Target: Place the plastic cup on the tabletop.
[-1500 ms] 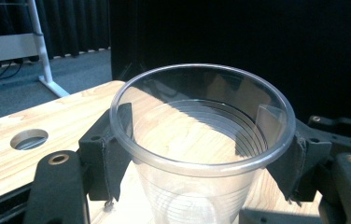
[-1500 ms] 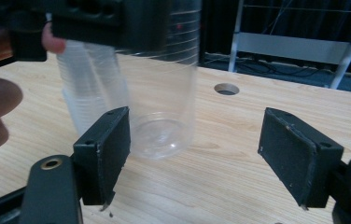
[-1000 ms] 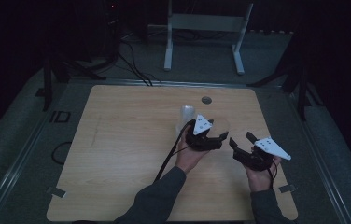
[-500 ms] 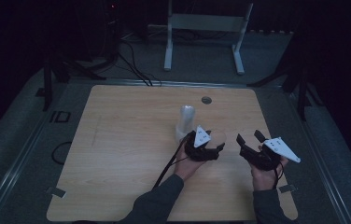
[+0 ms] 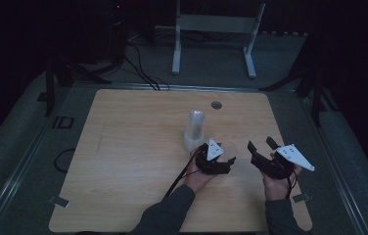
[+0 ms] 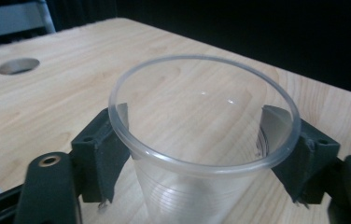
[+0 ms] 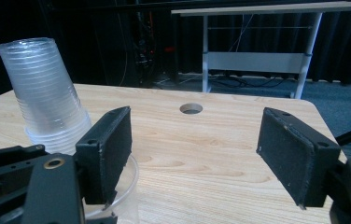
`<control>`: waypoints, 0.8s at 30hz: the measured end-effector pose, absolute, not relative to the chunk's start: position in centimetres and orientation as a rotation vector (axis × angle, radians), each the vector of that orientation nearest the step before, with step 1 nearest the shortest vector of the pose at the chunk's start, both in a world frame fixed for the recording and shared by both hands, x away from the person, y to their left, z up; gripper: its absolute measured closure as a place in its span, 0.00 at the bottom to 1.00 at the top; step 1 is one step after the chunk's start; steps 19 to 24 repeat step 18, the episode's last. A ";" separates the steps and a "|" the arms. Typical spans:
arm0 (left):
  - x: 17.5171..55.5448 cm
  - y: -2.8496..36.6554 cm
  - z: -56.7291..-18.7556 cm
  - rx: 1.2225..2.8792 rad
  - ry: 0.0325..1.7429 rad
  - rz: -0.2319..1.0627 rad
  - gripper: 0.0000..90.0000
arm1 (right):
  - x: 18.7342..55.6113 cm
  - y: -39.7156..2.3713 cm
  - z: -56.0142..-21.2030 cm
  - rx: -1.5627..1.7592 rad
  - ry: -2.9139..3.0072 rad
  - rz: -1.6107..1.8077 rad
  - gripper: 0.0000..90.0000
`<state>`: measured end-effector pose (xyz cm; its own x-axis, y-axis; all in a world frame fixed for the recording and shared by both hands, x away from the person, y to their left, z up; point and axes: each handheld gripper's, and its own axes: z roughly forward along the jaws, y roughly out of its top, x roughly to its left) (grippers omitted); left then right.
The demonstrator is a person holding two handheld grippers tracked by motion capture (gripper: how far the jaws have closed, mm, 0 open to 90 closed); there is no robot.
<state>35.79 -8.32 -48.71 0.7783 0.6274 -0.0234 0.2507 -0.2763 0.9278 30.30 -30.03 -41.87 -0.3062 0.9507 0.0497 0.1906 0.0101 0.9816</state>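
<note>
A clear plastic cup (image 6: 197, 186) stands upright on the wooden table (image 5: 123, 161), right of a tall stack of clear cups (image 5: 194, 128). My left gripper (image 6: 194, 121) straddles the single cup (image 5: 229, 147) just under its rim. Its jaws have just been opening; the rim is round and unsqueezed, and the pads sit beside the wall without pressing. The left gripper (image 5: 227, 152) is low over the table. My right gripper (image 7: 194, 140) is open with nothing between its pads, and hovers to the right (image 5: 260, 143). The cup's rim (image 7: 117, 196) and the stack (image 7: 47, 98) lie to its left.
A round cable hole (image 5: 216, 105) sits in the table near its far edge. A white metal frame (image 5: 216, 24) stands on the dark floor beyond the table. The table's right edge (image 5: 289, 161) is close to my right hand. Cables trail from both grippers.
My left gripper has come down and toward the near edge, away from the stack, with the single cup. Its jaws now stand wider around the cup. The right gripper has stayed put.
</note>
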 end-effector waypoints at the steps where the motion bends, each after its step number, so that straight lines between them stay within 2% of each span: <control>1: 35.8 -8.3 -48.7 1.858 0.672 0.423 0.24 | 30.3 -30.0 -41.9 1.201 1.579 1.359 0.29; 2: 35.7 -8.3 -48.8 1.878 0.679 0.420 0.24 | 30.3 -30.0 -41.9 1.200 1.580 1.357 0.29; 4: 35.6 -8.2 -48.7 1.893 0.676 0.417 0.17 | 30.3 -29.9 -41.9 1.197 1.584 1.355 0.29; 9: 35.3 -7.6 -48.7 1.901 0.677 0.411 0.14 | 30.3 -29.8 -41.9 1.197 1.588 1.355 0.29; 24: 34.4 -6.1 -48.7 1.895 0.677 0.411 0.13 | 30.4 -29.8 -41.9 1.196 1.589 1.355 0.29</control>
